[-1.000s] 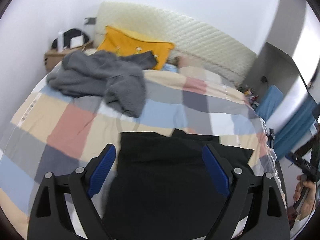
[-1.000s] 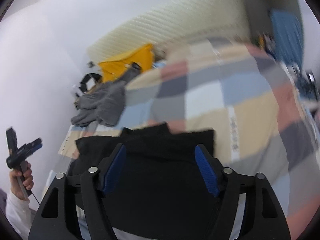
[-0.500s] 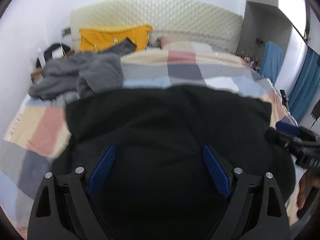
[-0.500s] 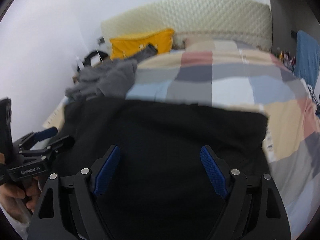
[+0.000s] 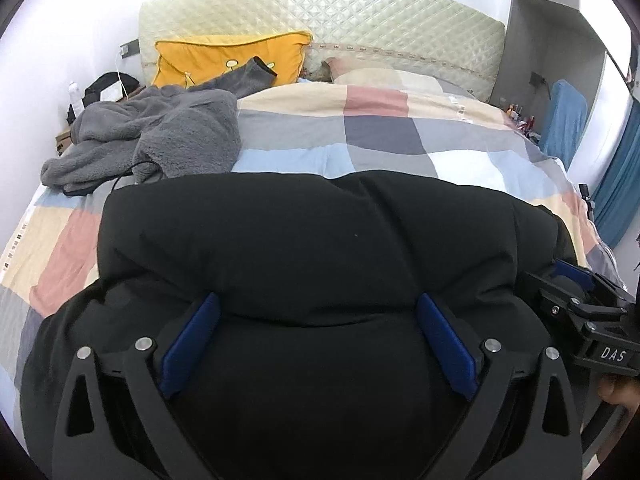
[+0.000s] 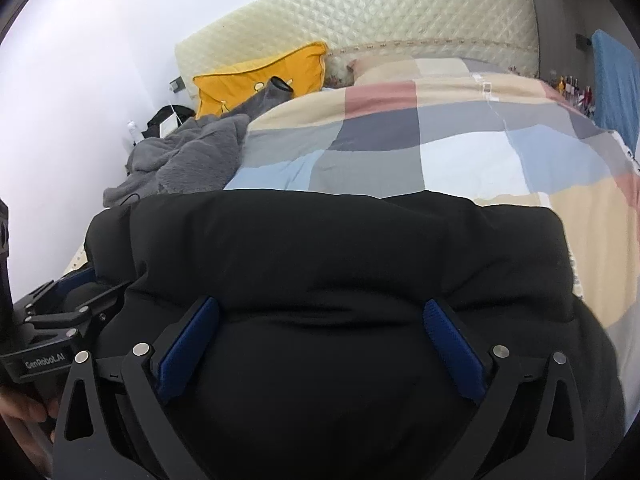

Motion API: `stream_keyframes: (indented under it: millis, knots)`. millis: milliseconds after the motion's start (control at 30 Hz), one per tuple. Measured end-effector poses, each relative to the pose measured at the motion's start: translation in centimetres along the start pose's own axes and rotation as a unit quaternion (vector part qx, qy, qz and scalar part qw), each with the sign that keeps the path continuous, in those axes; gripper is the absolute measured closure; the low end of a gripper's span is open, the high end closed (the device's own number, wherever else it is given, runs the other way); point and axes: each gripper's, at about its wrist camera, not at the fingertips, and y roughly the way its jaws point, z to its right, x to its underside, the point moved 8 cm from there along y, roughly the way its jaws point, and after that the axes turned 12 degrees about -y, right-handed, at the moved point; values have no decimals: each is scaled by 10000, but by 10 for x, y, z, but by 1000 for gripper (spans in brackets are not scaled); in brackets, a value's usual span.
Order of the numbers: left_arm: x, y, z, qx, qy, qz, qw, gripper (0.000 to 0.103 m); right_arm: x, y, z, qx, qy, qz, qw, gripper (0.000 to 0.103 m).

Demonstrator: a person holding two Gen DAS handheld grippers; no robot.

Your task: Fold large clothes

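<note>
A large black padded coat lies on the checked bedspread at the near end of the bed; it also fills the lower right wrist view. My left gripper is open, its blue pads pressed against the coat's near fold. My right gripper is open the same way, pads wide apart on the fabric. Each gripper shows in the other's view, the right one at the coat's right edge, the left one at its left edge.
A grey fleece garment is heaped on the bed's far left. A yellow pillow leans on the quilted headboard. A nightstand with a bottle stands at the left wall. Blue curtain hangs at the right.
Both grippers have come down and forward onto the coat. The black coat now fills the lower half of both views, where before it lay farther off and flatter.
</note>
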Motion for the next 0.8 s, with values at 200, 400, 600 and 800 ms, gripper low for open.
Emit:
stream_keyframes:
  millis: [200,400,600,800]
  knots:
    - [-1,19,-4,-40,13,-64,10000,1,-3,16,-1,222,-115,-78,9997,0]
    - [0,27,-7,-40,1,-85,10000,1,-1,25,-3,396,-256,-186,9987,0]
    - [-1,12,-9,231,56,108,9997,1,-1,11,-2,318,-170,99,9993,0]
    - [-16,-21,-22,64,153,597,9981,0,-15,-16,0,481,-447,389,9971,0]
